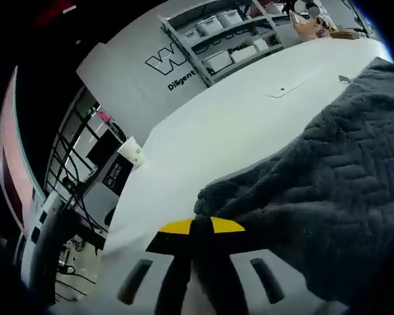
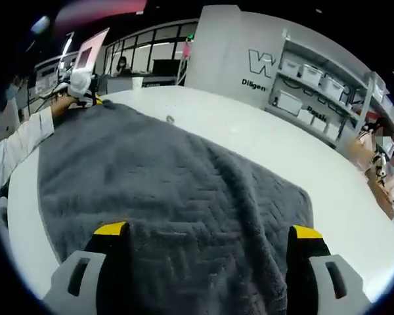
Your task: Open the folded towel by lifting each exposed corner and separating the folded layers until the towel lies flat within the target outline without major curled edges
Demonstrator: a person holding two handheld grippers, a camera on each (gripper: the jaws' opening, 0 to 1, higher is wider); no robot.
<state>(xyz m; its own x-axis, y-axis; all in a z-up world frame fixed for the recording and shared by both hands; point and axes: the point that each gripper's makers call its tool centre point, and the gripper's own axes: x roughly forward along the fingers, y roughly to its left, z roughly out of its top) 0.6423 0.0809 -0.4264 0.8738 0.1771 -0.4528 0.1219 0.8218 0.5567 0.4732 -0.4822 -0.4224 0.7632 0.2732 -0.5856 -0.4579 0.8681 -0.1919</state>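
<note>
Covering white table (image 2: 354, 190), grey towel (image 2: 184, 197) (herringbone weave) spread nearly flat.

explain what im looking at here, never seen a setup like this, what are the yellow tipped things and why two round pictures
There is no robot here. A person holds a hand-operated gripper in each hand, and a fisheye camera rides on each, which gives the two round pictures.

The yellow-tipped prongs are the grippers' jaws. In the left gripper view, the left gripper has its jaws shut on a corner of the grey towel. In the right gripper view, the right gripper has its jaws wide apart, with the towel lying between them, so it is open.

The towel lies spread on a white table. At the far left of the right gripper view you can see the person's sleeve reaching to the left gripper at the towel's far corner.
</note>
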